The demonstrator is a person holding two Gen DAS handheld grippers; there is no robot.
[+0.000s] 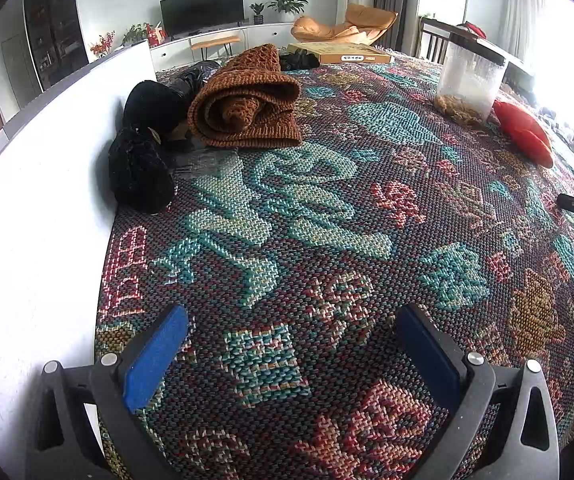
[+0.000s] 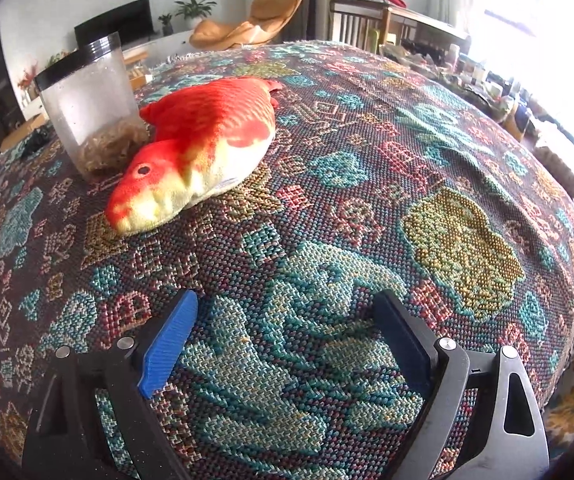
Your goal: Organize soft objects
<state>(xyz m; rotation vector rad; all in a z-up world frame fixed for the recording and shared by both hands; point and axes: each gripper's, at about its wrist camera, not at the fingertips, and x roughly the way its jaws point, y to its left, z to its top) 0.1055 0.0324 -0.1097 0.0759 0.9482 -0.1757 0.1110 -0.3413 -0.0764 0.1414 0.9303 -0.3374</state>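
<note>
Both tongs gape empty over the woven cloth (image 2: 367, 152): the left tongs (image 1: 291, 344) face a rolled brown scarf (image 1: 247, 100), and the right tongs (image 2: 287, 332) face a red toy fish (image 2: 203, 140) touching a plastic jar (image 2: 91, 96).

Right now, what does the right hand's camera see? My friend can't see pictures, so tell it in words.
A red and orange plush fish lies on a colourful woven tablecloth, right beside a clear plastic jar with a black rim and brownish stuff at the bottom. In front, the right gripper is open with nothing between its blue pads.
</note>
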